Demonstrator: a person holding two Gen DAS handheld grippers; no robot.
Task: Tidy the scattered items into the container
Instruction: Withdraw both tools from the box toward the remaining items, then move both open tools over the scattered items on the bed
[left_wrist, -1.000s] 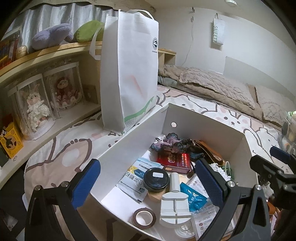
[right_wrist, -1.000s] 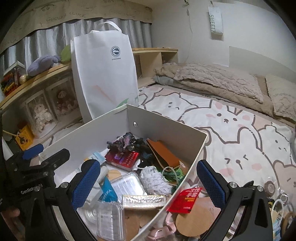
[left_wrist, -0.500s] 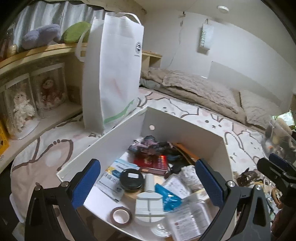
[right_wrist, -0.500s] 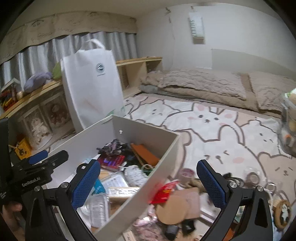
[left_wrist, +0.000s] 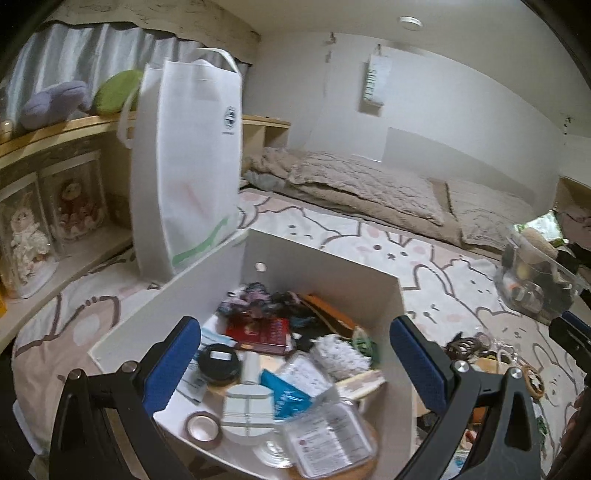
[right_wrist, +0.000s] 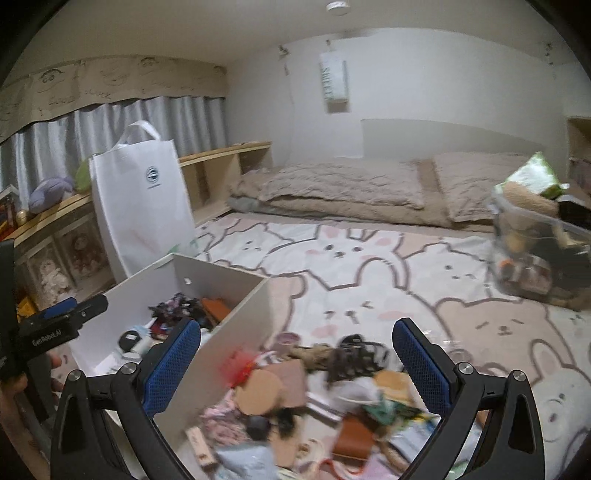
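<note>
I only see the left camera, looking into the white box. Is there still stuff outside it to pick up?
Observer: Yes. The right camera shows a pile of loose items on the bedsheet beside the box.
Operator: Is the right gripper holding any?
Observer: No. The right gripper hangs above the pile, jaws wide apart and empty.
Operator: Is anything round there?
Observer: A flat round cork-coloured disc lies near the box wall.

White tote bag upright on cartoon bedsheet, beige quilt, plush toys on shelf
</note>
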